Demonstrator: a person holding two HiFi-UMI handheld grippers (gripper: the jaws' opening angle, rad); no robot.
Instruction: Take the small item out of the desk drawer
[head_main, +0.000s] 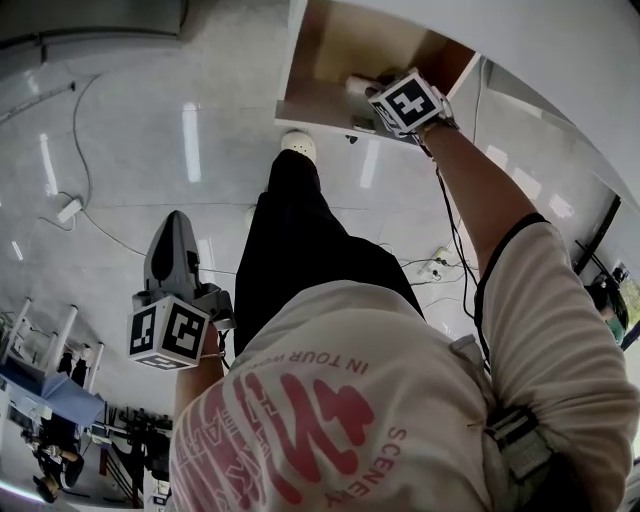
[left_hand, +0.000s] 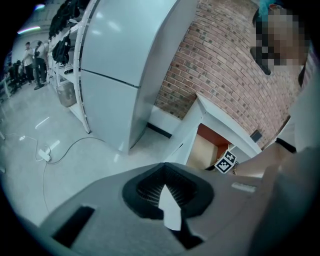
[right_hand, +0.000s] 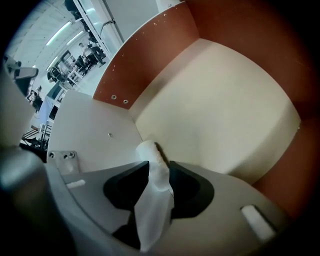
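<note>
Open desk drawer (right_hand: 215, 100) seen from the right gripper (right_hand: 155, 170), which reaches into it with its jaws closed on the small white item (right_hand: 148, 151). The rounded end of the item sticks out just beyond the jaw tips, over the drawer's near left corner. The drawer has a cream bottom and reddish-brown side walls, and no other contents show ahead of the gripper.

In the head view the drawer (head_main: 300, 105) stands pulled out from a white desk (head_main: 560, 60). The right gripper (head_main: 375, 95) is inside it at the end of the outstretched arm.

The left gripper (head_main: 175, 228) hangs low at the person's side, well apart from the drawer. In its own view the left gripper (left_hand: 165, 197) has its jaws together with nothing between them.

Beyond the left gripper lies a glossy pale floor (head_main: 150, 150) with a power strip (left_hand: 44, 155) and its cable. A tall white cabinet (left_hand: 125, 45) stands ahead, with a red brick wall (left_hand: 225, 65) to its right. Far to the left, people (left_hand: 35, 55) stand by shelving hung with dark bags (left_hand: 65, 45).
</note>
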